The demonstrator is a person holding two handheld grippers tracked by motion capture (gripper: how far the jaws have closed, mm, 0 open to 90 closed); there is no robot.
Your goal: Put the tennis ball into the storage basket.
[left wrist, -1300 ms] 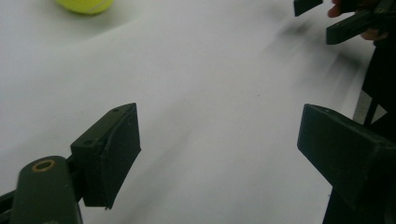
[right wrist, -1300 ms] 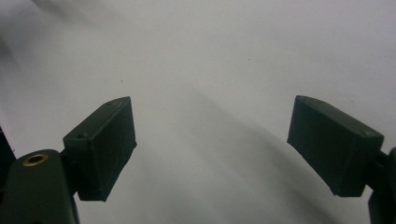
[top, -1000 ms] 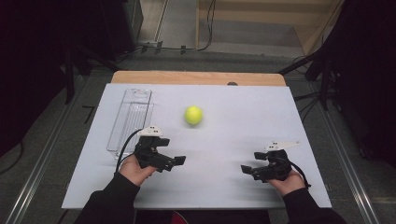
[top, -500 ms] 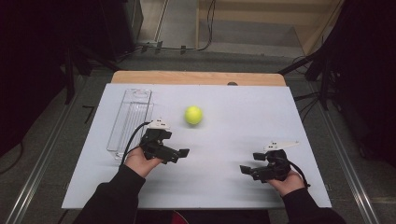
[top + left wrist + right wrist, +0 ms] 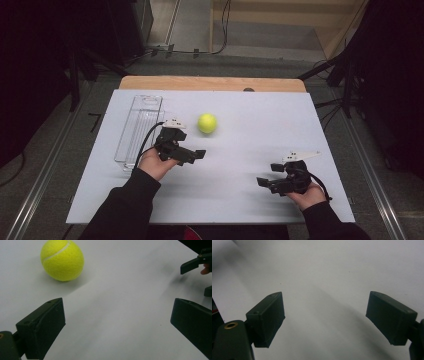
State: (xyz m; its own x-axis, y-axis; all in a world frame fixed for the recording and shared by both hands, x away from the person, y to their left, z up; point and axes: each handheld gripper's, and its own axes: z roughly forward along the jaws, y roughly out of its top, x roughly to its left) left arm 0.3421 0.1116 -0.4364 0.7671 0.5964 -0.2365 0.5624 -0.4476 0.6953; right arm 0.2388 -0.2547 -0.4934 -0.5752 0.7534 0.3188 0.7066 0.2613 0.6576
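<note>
High view first, working from the left: the clear plastic tray (image 5: 138, 129) lies along the left side of the desk (image 5: 250, 125), and nothing in it has shifted. Just beside it my left gripper (image 5: 192, 156) has climbed away from the near edge over the last second, moving forward toward the tennis ball (image 5: 207, 123), which has stayed where it was, near the middle of the desk and a little left of centre. The gripper now sits near the ball but apart from it, with the ball ahead and slightly to one side of the line between the jaws.

From the left gripper view the ball (image 5: 62, 260) shows in the upper left, resting on the white surface beyond my left-hand jaw, and the jaws stand wide apart with bare desk between them. I judge this as the approach to a grasp: I would need to swing the jaws toward the ball before closing.

Further right, my right gripper (image 5: 264, 183) has barely stirred; it rests low by the near right of the desk, well apart from the ball. Its own view shows both jaws spread, holding nothing.
</note>
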